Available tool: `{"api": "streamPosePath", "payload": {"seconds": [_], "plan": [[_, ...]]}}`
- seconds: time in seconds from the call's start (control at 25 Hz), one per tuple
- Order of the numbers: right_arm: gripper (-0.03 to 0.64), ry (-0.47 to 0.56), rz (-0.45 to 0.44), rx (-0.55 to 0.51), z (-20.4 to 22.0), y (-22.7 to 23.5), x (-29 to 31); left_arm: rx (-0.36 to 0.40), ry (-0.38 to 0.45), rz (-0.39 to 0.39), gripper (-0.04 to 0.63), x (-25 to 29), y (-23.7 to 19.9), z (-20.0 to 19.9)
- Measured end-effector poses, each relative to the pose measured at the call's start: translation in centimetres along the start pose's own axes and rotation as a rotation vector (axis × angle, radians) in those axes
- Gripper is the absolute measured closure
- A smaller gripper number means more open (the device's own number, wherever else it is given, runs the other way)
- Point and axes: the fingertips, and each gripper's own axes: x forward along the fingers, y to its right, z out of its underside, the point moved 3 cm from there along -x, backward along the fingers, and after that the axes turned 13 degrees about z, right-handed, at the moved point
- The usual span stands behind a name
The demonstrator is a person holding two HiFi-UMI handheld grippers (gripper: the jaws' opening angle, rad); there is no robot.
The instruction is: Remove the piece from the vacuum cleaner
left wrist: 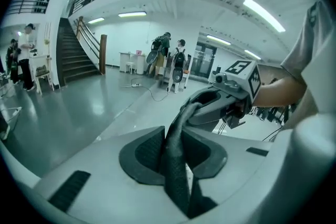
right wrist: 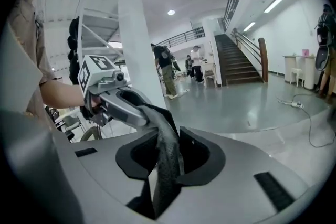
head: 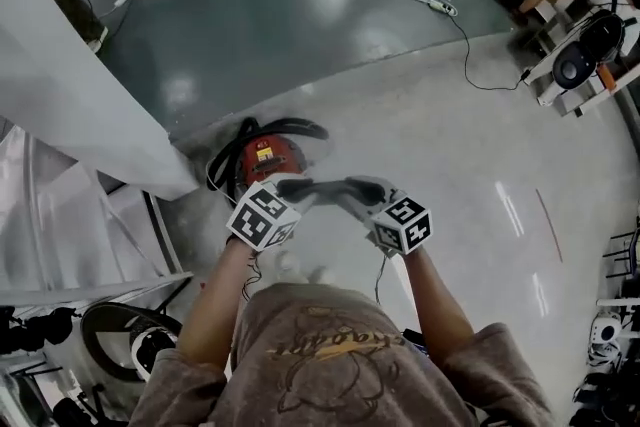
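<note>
A red vacuum cleaner (head: 262, 155) with a black hose (head: 292, 125) stands on the floor just beyond my hands. A dark, textured flexible piece (head: 325, 185) hangs in the air above it, stretched between both grippers. My left gripper (head: 300, 187) and right gripper (head: 352, 187) face each other, tips nearly meeting. In the left gripper view the piece (left wrist: 181, 123) runs up from my left gripper (left wrist: 176, 152), pinched between its pads, into the right gripper (left wrist: 210, 99). In the right gripper view the piece (right wrist: 165, 134) sits between the pads of the right gripper (right wrist: 169, 155) and leads to the left gripper (right wrist: 131, 99).
A white sheet-covered structure (head: 70, 95) stands close at the left, with a wheel and gear (head: 120, 335) below it. A power strip with cable (head: 440, 7) lies on the floor far ahead. Stairs (left wrist: 73, 57) and standing people (left wrist: 23, 57) are in the distance.
</note>
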Motion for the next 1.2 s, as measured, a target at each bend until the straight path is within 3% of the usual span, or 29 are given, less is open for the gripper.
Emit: {"api": "streamPosePath", "payload": {"seconds": [0.24, 0.52, 0.88, 1.2], "plan": [[0.534, 0.112, 0.032, -0.054, -5.9, -0.1, -1.8, 0.081, 0.08, 0.003, 0.522, -3.1, 0.3, -4.9], [0.531, 0.259, 0.128, -0.008, -10.2, -1.2, -3.9, 0.072, 0.277, -0.073, 0.517, -6.3, 1.4, -8.3], [0.529, 0.354, 0.175, -0.002, -10.1, -1.6, -5.8, 0.108, 0.386, -0.074, 0.515, -6.3, 2.8, -8.4], [0.529, 0.303, 0.149, 0.036, -6.7, -1.1, -3.8, 0.064, 0.367, -0.069, 0.514, -4.3, 1.5, -5.4]]}}
